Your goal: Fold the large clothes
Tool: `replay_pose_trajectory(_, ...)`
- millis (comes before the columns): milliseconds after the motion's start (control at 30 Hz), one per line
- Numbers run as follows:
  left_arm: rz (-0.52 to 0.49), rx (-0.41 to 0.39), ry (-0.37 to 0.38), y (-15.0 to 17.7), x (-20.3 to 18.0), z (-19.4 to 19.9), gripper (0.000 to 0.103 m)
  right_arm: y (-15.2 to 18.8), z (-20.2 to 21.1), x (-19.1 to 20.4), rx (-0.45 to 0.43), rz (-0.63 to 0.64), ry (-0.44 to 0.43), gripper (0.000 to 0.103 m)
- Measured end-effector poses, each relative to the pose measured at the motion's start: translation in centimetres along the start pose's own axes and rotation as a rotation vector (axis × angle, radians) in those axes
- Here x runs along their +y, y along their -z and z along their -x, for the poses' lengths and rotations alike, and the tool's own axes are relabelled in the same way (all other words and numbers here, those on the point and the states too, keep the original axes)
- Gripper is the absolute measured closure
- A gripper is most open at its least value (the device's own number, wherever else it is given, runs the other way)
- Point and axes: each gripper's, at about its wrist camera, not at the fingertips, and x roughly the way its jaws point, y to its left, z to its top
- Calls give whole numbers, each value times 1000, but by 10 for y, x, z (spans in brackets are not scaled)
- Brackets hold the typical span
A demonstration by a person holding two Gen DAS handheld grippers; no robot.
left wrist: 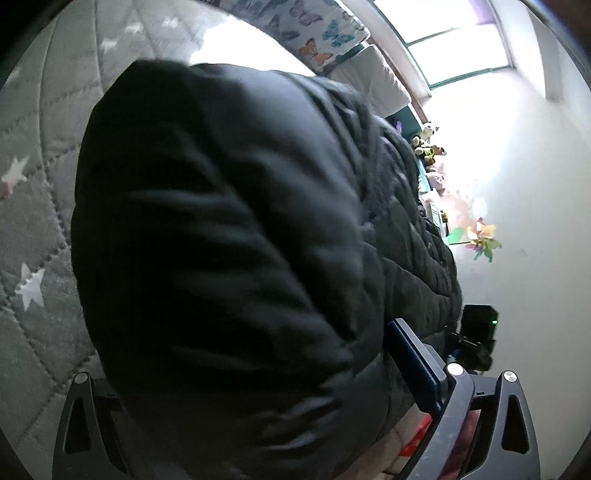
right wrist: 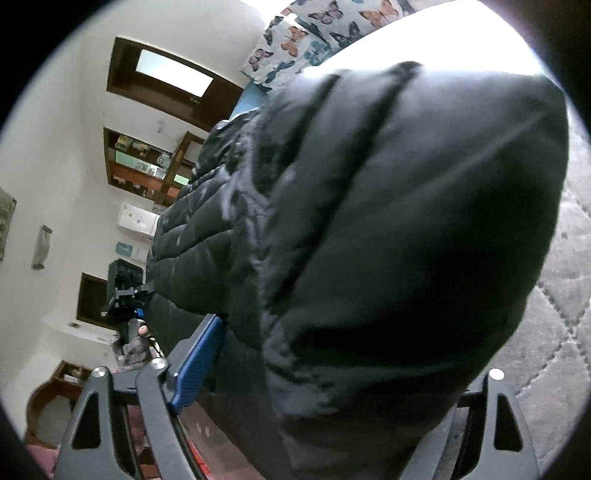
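Note:
A black quilted puffer jacket [left wrist: 229, 229] fills most of the left wrist view and bulges over my left gripper [left wrist: 295, 387], which is shut on its fabric; one blue-padded finger [left wrist: 413, 365] shows at the jacket's right edge, the other is hidden under the cloth. In the right wrist view the same jacket [right wrist: 406, 229] drapes over my right gripper [right wrist: 314, 369], shut on it, with the blue-padded finger [right wrist: 199, 362] showing at the left. The jacket is held up above a grey bedspread. The other gripper [left wrist: 476, 339] appears beyond the jacket, as the left one does in the right wrist view [right wrist: 125, 295].
A grey quilted bedspread with white stars [left wrist: 33, 221] lies beneath, also in the right wrist view [right wrist: 554, 295]. A butterfly-print pillow [left wrist: 317, 33] lies at the bed's head. Stuffed toys [left wrist: 428, 147] and a window [left wrist: 458, 44] lie beyond. Wooden shelves [right wrist: 147, 166] line the wall.

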Motion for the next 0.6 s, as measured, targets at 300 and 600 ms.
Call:
replay_pose_trajectory(300,-59,-29,-27,-3,-10,4,15,5,8,2,-30,30,-6,37)
replay_pose_trajectory(600,-6,15,-30,-4,7,0,13,0,-4,-26,7,-32,-98,21)
